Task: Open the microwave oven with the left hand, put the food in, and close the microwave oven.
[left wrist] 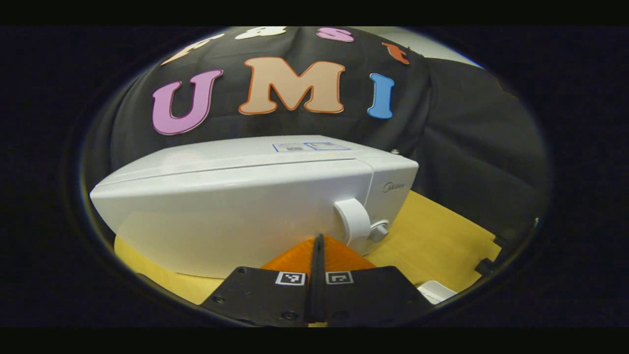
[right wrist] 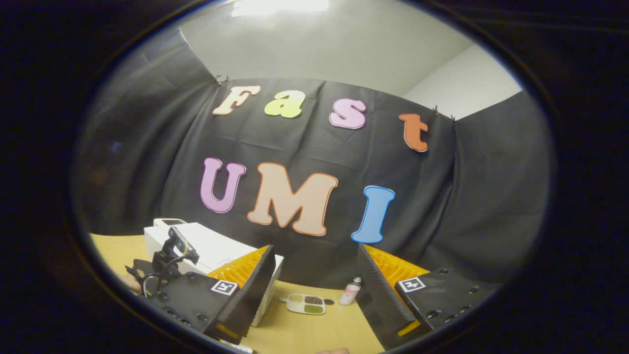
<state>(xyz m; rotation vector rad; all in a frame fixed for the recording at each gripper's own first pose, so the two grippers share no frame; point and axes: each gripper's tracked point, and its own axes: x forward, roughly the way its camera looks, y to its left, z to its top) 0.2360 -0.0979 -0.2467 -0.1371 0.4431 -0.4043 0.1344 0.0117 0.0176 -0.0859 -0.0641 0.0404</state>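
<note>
1. Left gripper view, far left: white microwave oven on the yellow tabletop, door shut, broad pale front turned toward the camera.
2. Toward the right of that front: white door handle, a small round knob just beside it.
3. Bottom centre: left gripper, fingers pressed together with only a thin seam between them, nothing held; tips close to the microwave front, just left of the handle, contact impossible to judge.
4. Lower right edge: corner of a white object, too cropped to name.
5. Right gripper view, lower left: same microwave oven seen from farther off, partly hidden by a black device with cables and by one finger.
6. Bottom centre: right gripper, fingers spread wide apart, empty.
7. Between those fingers, on the table: divided food tray with brownish and green portions, well apart from the microwave door.
8. Just right of the tray: small bottle, upright.
</note>
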